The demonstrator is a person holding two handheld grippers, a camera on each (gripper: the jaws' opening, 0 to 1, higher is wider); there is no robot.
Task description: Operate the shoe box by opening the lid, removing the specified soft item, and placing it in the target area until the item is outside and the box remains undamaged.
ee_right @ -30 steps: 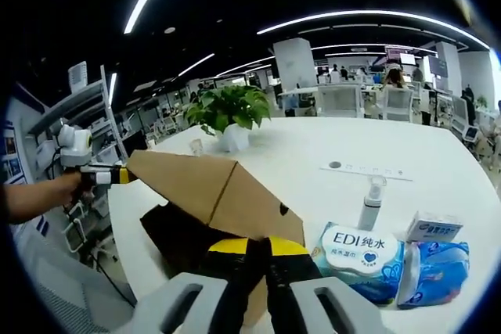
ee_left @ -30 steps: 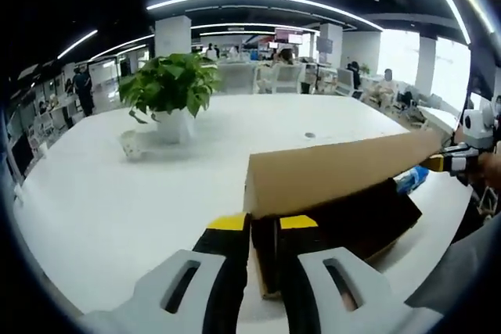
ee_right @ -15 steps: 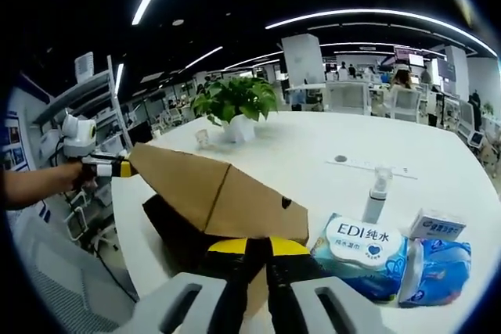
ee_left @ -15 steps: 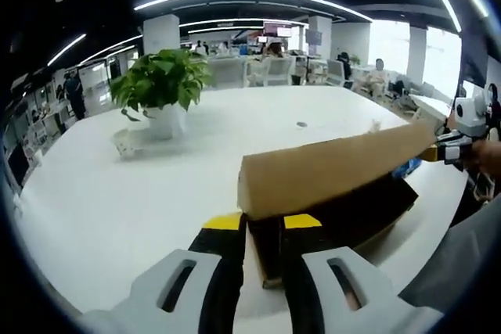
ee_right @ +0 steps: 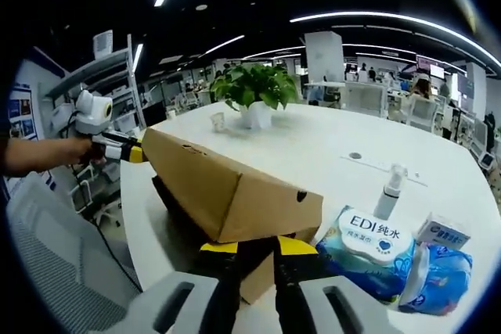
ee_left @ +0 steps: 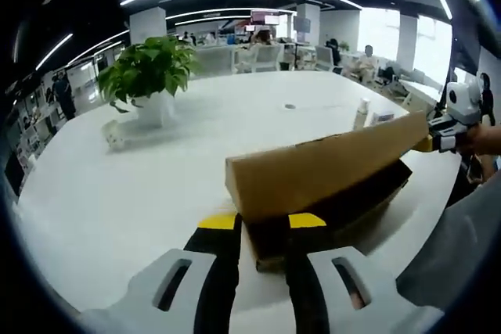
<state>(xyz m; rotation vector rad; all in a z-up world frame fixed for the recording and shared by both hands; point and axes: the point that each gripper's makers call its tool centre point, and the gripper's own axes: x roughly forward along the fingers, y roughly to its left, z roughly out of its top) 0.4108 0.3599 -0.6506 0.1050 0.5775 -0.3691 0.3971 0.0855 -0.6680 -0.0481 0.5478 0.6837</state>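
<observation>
A brown cardboard shoe box lid (ee_left: 321, 170) hangs tilted over the box base (ee_left: 376, 213), with a dark gap between them. My left gripper (ee_left: 262, 224) is shut on the lid's near corner. At the far right my right gripper (ee_left: 432, 142), held by a hand, grips the lid's other end. In the right gripper view the lid (ee_right: 227, 185) slopes over the base (ee_right: 254, 287). My right gripper (ee_right: 257, 248) is shut on its near edge, and the left gripper (ee_right: 129, 152) holds the far corner. The box's contents are hidden.
On the white table (ee_left: 117, 193) stand a potted plant (ee_left: 145, 76) and a small cup (ee_left: 113, 137) at the far side. A wipes pack (ee_right: 376, 244), a spray bottle (ee_right: 389, 189), a small carton (ee_right: 446, 232) and a blue pack (ee_right: 442, 271) lie right of the box.
The lid has come lower over the base and less of the dark inside shows. Both grippers have kept their hold on its two ends.
</observation>
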